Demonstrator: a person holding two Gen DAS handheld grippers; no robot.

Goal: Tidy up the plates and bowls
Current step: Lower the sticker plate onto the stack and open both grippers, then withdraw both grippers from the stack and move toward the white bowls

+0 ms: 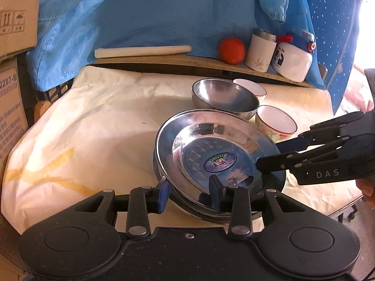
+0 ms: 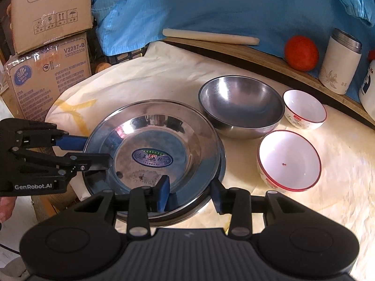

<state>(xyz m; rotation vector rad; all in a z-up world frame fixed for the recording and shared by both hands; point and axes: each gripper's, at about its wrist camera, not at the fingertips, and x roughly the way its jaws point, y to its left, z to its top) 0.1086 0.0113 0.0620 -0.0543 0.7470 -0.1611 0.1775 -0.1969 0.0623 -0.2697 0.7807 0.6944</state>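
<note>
While both pairs of jaws straddle the rim of the top steel plate (image 2: 152, 149), the left gripper (image 1: 189, 190) and right gripper (image 2: 189, 193) stand part open, pads not visibly pressing. That plate sits on another plate (image 2: 221, 164) on the bench (image 2: 164, 79). Behind it stands an empty steel bowl (image 2: 241, 105); two empty white bowls (image 2: 289, 160) (image 2: 304, 109) lie beside. Only the left view shows a white bottle (image 1: 293, 58) whole.
</note>
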